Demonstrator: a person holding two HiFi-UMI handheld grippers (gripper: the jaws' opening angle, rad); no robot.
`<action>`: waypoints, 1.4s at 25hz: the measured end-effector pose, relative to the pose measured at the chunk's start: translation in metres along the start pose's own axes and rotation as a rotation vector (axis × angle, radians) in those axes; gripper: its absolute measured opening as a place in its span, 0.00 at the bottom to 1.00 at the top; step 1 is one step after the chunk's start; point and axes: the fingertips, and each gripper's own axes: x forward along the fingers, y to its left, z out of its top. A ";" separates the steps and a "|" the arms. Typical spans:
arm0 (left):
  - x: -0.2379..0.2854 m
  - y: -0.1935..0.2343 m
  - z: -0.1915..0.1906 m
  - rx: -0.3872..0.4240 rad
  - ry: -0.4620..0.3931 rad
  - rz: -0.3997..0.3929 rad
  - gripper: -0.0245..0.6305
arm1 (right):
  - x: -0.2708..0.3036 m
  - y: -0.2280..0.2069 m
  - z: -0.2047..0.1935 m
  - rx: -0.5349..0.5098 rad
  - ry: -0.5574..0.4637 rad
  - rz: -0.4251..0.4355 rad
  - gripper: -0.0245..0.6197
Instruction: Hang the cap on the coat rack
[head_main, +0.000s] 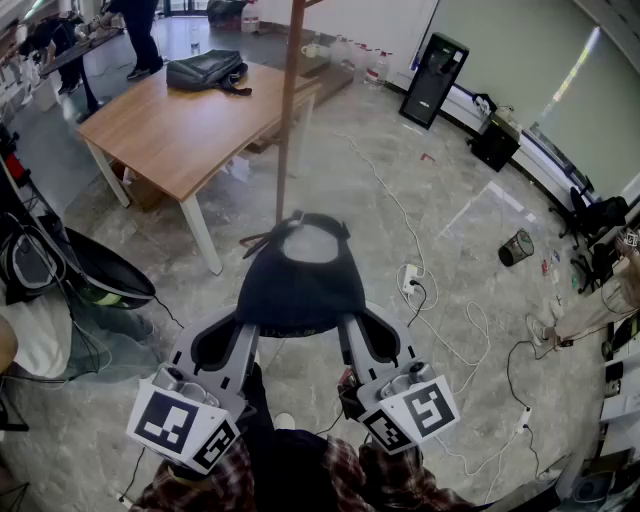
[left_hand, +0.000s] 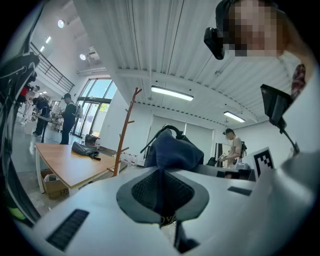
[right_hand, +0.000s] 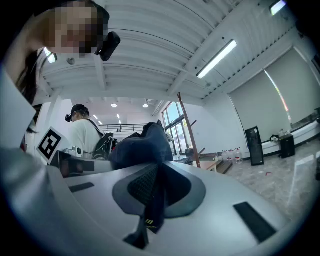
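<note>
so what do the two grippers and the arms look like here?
Same build on both: the left gripper and right gripper have pale grey moulded shells with dark hollows and dark mesh pads. Each has a cube with black-and-white square markers at the back. The sleeves are red and dark plaid.

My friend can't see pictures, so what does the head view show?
The left gripper and right gripper each pinch one side of a dark cap, holding it above the floor. Behind it stands the wooden coat rack, next to a wooden table.
</note>
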 end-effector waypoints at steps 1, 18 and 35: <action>0.007 0.011 0.001 -0.002 0.000 -0.002 0.06 | 0.012 -0.003 -0.001 -0.001 0.003 -0.002 0.07; 0.106 0.194 0.056 -0.012 -0.017 -0.054 0.06 | 0.225 -0.027 0.002 -0.027 -0.001 -0.044 0.07; 0.209 0.281 0.041 -0.077 0.060 -0.026 0.06 | 0.339 -0.102 -0.030 0.027 0.079 -0.048 0.07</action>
